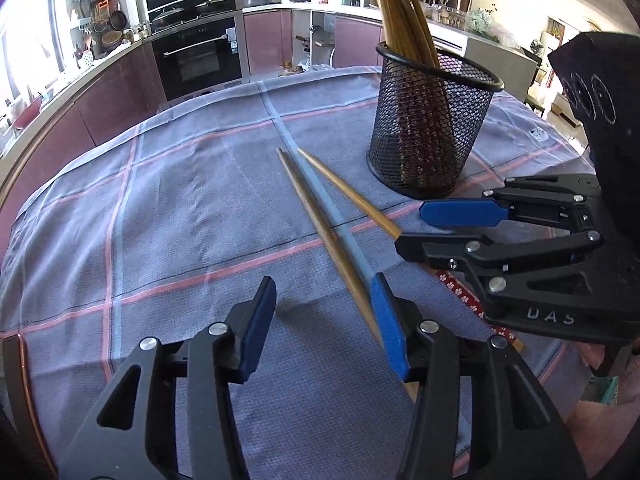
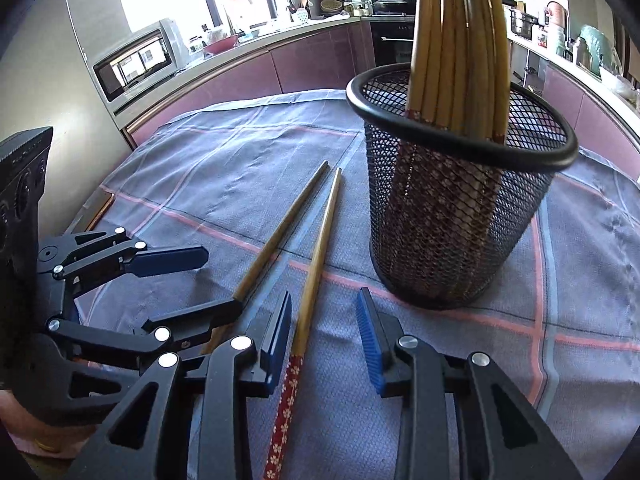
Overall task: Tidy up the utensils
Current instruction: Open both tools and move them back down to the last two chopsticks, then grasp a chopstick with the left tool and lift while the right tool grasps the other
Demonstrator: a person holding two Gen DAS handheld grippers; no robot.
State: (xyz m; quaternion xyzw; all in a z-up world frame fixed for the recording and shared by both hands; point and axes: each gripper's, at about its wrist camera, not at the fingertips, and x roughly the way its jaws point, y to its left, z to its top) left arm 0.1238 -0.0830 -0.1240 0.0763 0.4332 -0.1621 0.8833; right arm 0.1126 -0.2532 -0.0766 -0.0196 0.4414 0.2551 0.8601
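Two loose wooden chopsticks lie side by side on the checked cloth, tips pointing away. My left gripper is open over the left chopstick, which lies just inside its right pad with a wide gap to the other pad. My right gripper is open around the right chopstick, whose red flowered end runs close to its left pad. A black mesh cup stands upright just beyond, with several chopsticks in it.
The grey-blue cloth with pink and pale stripes covers the table; its wooden edge shows at the left. Kitchen counters, an oven and a microwave stand well behind the table.
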